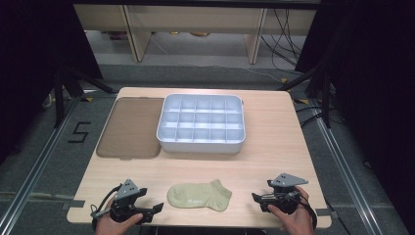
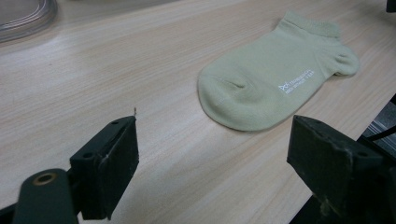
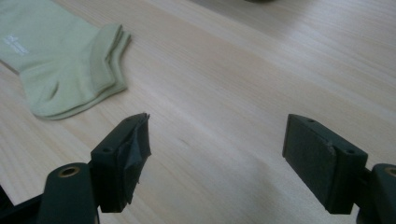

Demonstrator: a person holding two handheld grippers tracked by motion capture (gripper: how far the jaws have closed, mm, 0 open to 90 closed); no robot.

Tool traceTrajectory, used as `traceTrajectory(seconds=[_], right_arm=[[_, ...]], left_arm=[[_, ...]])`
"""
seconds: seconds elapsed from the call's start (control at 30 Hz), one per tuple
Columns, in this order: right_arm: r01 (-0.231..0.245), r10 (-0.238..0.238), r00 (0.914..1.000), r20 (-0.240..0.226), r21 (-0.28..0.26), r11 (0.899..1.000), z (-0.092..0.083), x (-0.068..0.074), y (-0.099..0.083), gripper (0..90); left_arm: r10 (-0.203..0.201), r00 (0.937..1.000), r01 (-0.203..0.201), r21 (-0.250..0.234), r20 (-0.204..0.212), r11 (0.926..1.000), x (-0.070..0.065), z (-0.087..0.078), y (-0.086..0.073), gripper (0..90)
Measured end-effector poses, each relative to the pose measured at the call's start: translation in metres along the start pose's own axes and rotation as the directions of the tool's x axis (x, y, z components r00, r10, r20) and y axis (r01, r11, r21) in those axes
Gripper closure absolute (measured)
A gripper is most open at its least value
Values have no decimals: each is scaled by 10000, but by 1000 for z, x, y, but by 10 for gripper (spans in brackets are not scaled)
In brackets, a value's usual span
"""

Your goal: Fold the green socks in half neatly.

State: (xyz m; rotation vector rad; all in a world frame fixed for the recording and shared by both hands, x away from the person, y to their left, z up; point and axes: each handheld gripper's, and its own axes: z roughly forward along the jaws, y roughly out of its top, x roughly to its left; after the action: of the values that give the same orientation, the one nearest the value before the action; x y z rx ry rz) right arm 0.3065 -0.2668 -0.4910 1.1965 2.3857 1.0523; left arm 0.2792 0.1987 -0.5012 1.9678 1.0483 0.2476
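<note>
I saw the pale green ankle sock (image 1: 199,195) lying flat at bottom centre, between my left gripper (image 1: 157,207) and right gripper (image 1: 256,198), both released, grasping nothing.

The small white print on the pale green fabric ankle sock (image 2: 275,79) is too blurred to read; the right gripper view cuts off its toe end.

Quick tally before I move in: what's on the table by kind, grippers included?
Sock: 1, pale green, lying flat between the grippers
Divided tray: 1, white, compartments look empty
Lid: 1, brown, flat to the left of the tray
Grippers: 2, left gripper and right gripper, both open, holding nothing
Total: 5
</note>
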Motion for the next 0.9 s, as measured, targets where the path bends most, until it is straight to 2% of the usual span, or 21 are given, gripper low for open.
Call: traceTrajectory(seconds=[0.03,0.07,0.1,0.17,0.3,0.33,0.37,0.43,0.5,0.53,0.6,0.63,0.73,0.77,0.8,0.87,0.9], right_arm=[[49,-49,9999,-90,-27,10000,0,0,1,244],[51,-50,10000,52,-121,9999,-1,1,1,248],[45,-45,10000,10,-127,9999,-1,2,1,252],[-3,1,10000,-85,-217,9998,-1,4,3,268],[140,-148,9993,-345,-231,9996,-1,10,6,302],[323,-336,9987,-393,-340,9989,0,10,8,308],[489,-508,9973,-530,-369,9981,1,13,10,317],[522,-549,9956,-762,-370,9980,3,19,13,337],[721,-762,9938,-804,-532,9960,5,23,17,347],[622,-666,9933,-944,-486,9969,6,27,20,347],[876,-937,9899,-1066,-604,9943,12,31,25,346],[805,-863,9895,-1156,-540,9953,14,34,28,347],[1142,-1195,9863,-1135,-522,9921,19,37,35,366],[1098,-1154,9847,-1309,-491,9927,21,38,37,380],[1059,-1118,9846,-1343,-500,9931,22,40,38,387],[1154,-1218,9837,-1321,-546,9918,24,41,39,388],[1183,-1237,9825,-1392,-465,9919,25,42,40,389]], left_arm=[[-142,9999,142,10,10,9999,-1,0,0,158],[158,9999,-157,181,-40,9997,0,-1,0,158],[158,9999,-157,181,-40,9997,0,-1,0,158],[-61,10000,61,3,5,10000,-2,1,0,161],[13,10000,-13,-47,-55,10000,-2,1,0,162],[-86,9999,84,-141,-102,9999,-3,1,0,162],[-96,9999,95,-151,-103,9998,-3,1,0,163],[-72,9999,70,-130,-83,9999,-3,1,0,163],[-79,9999,76,-194,-121,9998,-3,1,1,163],[-96,9999,94,-208,-113,9997,-3,1,1,163],[-25,9999,22,-196,-156,9998,-3,1,1,163],[-137,9998,132,-285,-172,9995,-4,2,1,163],[-157,9996,150,-326,-226,9994,-4,1,0,163],[107,9996,-109,-58,-260,9999,-2,0,1,163],[-191,9996,184,-331,-227,9993,-3,2,1,163],[-182,9996,175,-316,-237,9993,-3,1,1,163],[-71,9998,70,-57,-190,10000,-2,0,1,163]])
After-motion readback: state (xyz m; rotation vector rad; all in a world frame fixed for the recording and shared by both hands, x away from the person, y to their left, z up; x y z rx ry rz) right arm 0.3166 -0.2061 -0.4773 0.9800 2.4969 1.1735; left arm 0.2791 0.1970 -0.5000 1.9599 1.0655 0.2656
